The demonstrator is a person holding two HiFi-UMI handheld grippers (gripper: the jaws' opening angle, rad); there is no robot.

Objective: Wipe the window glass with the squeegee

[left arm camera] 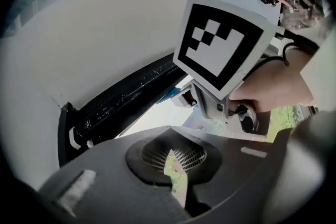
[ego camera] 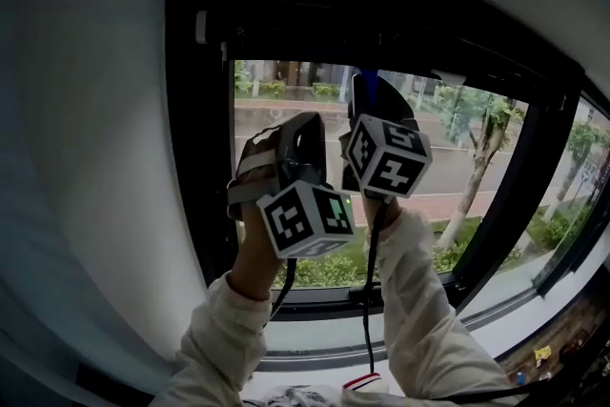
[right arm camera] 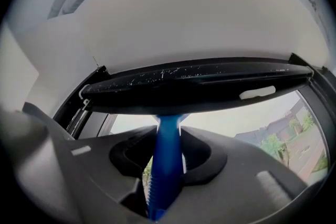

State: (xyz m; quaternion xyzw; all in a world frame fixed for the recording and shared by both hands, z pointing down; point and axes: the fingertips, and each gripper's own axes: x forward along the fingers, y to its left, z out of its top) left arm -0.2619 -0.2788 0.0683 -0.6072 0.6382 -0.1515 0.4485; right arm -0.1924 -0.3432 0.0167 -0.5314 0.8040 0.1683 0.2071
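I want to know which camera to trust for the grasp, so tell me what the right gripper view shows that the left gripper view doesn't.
Only the right gripper view shows the blue plastic squeegee handle, clamped in the right gripper, plus distant buildings outside. Only the left gripper view shows the left gripper shut on nothing, the right gripper's black-and-white marker cube and the hand holding it. Both show the speckled black window frame, bright glass below it and the white wall above.
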